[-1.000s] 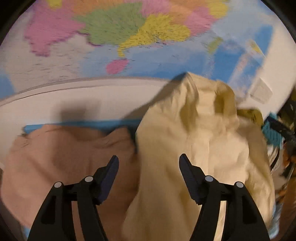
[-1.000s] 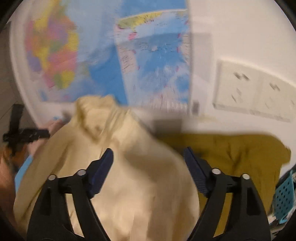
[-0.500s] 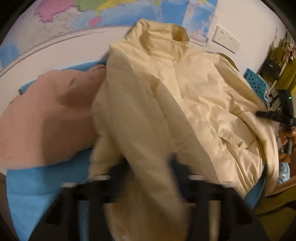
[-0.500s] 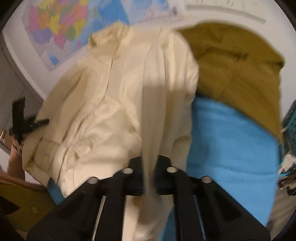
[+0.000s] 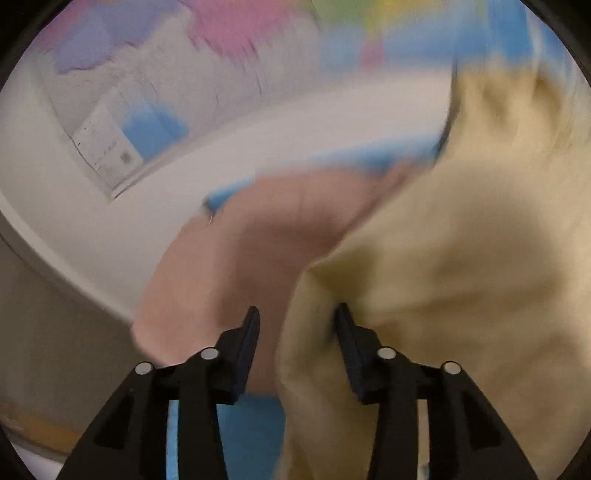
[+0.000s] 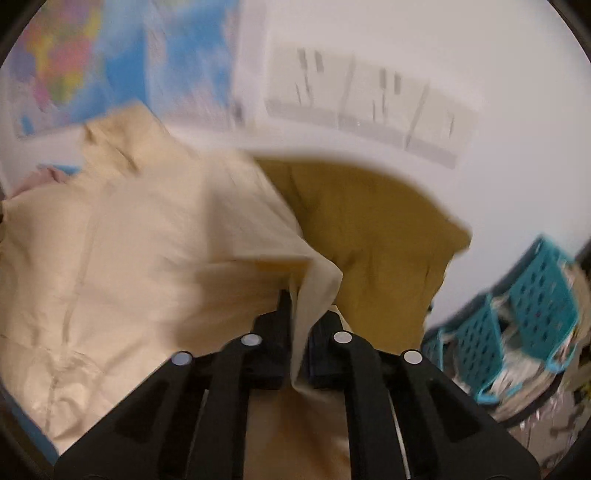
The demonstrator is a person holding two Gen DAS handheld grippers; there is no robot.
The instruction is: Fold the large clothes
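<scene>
Left gripper (image 5: pixel 295 317): level, aimed across the cream jacket toward the wall; fingers (image 5: pixel 249 332) parted, a hanging fold of jacket between them, touching the right finger, clear of the left; not pinched.
Right gripper (image 6: pixel 299 317): tilted slightly down at the jacket's right edge; fingers (image 6: pixel 282 314) nearly together, clamped on a thin vertical fold of jacket cloth.
Cream jacket (image 6: pixel 140 251): spread in front of both grippers over the blue cover; light woven cloth, faint sheen, soft creases, stitched seams down the front, collar (image 6: pixel 110 144) at the far end by the wall.
Pink garment (image 5: pixel 240 258): left of the jacket, partly beneath its edge; matte, rounded, lumpy heap.
Mustard garment (image 6: pixel 369 229): right of the jacket, touching it; thick, dull cloth in broad folds.
Blue cover (image 5: pixel 251 432): under the jacket; smooth, flat.
Wall map (image 5: pixel 229 33): behind the jacket; glossy, multicoloured, blurred.
Wall sockets (image 6: pixel 369 103): beyond the mustard garment; pale rectangular plates.
Teal baskets (image 6: pixel 524 314): far right of the jacket; perforated plastic, contents unclear.
</scene>
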